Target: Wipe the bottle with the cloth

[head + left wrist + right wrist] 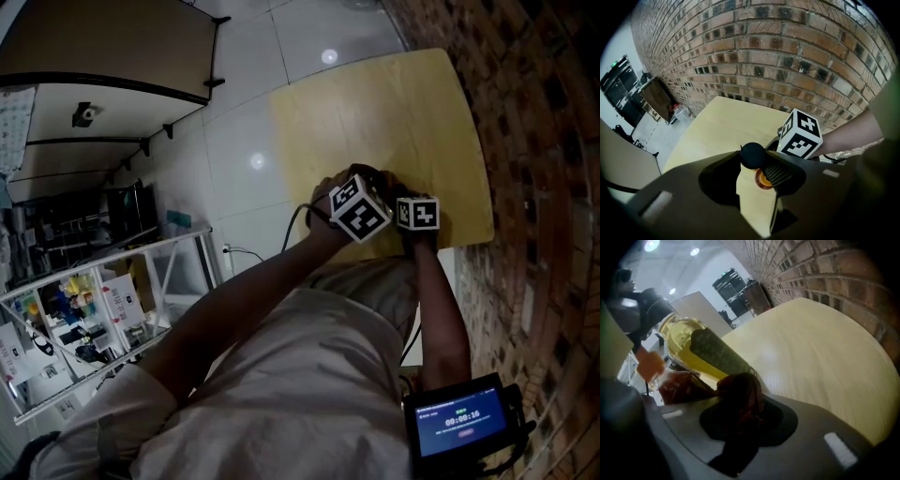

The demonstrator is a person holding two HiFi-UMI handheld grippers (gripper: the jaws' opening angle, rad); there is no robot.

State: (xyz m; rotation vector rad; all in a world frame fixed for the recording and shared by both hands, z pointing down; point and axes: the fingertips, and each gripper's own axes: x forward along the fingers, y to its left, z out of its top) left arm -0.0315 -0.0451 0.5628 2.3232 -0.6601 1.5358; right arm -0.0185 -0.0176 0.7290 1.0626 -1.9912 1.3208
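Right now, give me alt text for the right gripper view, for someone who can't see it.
The right tongs grip a bunched dark red cloth beside a tilted, dark-labelled bottle of yellow liquid. Beyond lie a pale wooden table and a brick wall.

Bottle (693, 345): clear body holding yellow liquid, dark label along its side, black ribbed cap (752, 155) above an orange neck ring. It is off the table and tilted, cap toward 10 o'clock and base toward 4 o'clock in the right gripper view, and clamped at the neck by the left gripper (757, 176).

Cloth (740, 397): dark red, bunched in the right gripper (740, 423), lying against the bottle's lower end at its 5 o'clock.
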